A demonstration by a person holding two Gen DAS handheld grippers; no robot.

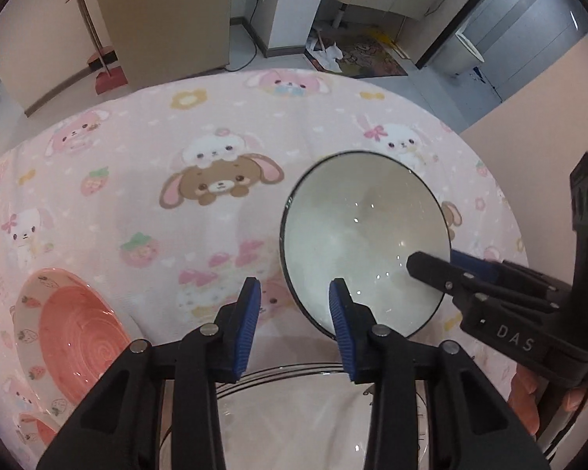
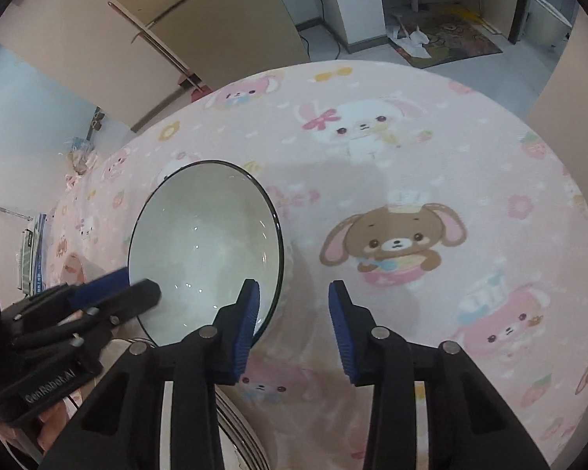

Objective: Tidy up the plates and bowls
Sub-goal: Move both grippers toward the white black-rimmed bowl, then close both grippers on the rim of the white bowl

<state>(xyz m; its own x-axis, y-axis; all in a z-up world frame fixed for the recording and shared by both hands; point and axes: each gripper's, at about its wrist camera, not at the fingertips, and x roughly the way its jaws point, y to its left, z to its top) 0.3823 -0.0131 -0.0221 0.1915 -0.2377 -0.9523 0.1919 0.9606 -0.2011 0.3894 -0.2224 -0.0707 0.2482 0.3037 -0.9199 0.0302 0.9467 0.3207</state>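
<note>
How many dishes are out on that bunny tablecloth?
3 that I can make out: a white bowl with a dark rim mid-table, a pink strawberry plate at the left, and a pale plate under the near tongs. More may lie out of view.

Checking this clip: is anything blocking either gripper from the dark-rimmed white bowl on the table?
Nothing visible. The left gripper and right gripper already straddle opposite sides of the white bowl's rim, each with one finger inside and one outside. The bowl looks empty.
</note>
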